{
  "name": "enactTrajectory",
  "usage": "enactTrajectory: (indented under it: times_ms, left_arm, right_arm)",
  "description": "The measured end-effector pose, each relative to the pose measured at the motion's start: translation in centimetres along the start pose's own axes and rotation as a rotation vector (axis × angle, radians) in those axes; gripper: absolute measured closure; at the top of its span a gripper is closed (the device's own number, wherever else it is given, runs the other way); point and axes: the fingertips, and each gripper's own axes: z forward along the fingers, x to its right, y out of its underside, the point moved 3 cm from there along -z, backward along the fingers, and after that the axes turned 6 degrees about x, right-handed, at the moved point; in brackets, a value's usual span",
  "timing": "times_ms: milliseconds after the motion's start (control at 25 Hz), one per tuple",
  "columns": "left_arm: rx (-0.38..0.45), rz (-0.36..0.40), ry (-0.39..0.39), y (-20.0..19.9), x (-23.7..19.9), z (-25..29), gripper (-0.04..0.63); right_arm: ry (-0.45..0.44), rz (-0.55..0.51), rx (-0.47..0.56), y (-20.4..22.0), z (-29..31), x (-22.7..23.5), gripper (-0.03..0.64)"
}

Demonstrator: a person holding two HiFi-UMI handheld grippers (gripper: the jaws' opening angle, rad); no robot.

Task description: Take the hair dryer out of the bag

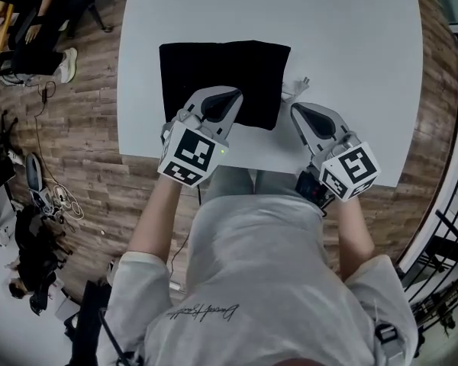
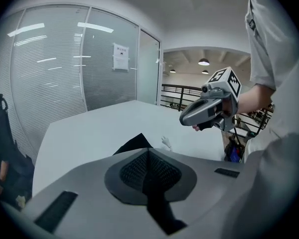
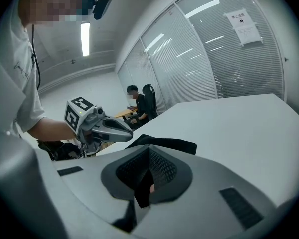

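Black bag (image 1: 214, 71) is seen lying flat on the white table (image 1: 351, 44), its contents hidden. It sits just ahead of and below the left gripper (image 1: 226, 96), and left of the right gripper (image 1: 299, 111). A small white plug-like piece (image 1: 299, 88) is noted just ahead of the right gripper. Both pairs of jaws are closed, with nothing held.

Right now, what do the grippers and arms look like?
The left gripper and right gripper match: grey tapered shells, black mesh-textured pads, each with a white cube of black square markers. Arms come from a white short-sleeved T-shirt.
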Motion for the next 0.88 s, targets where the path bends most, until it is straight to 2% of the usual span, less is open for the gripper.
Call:
enactTrajectory:
  times_ms: [320,640,880]
  left_arm:
    - [-0.092,0.125,0.113,0.2,-0.5,2.2,0.554]
    - [-0.299,0.342,0.243,2.8,-0.3,4.9,0.508]
    - [-0.393,0.398,0.308,3.7,0.1,6.1,0.471]
  right_arm:
    - [-0.002,0.018,-0.005,0.1,0.8,0.0,0.6]
    - [-0.004,0.033,-0.02,1.2,0.6,0.6,0.6]
    - [-0.01,0.025,-0.029,1.6,0.8,0.5,0.6]
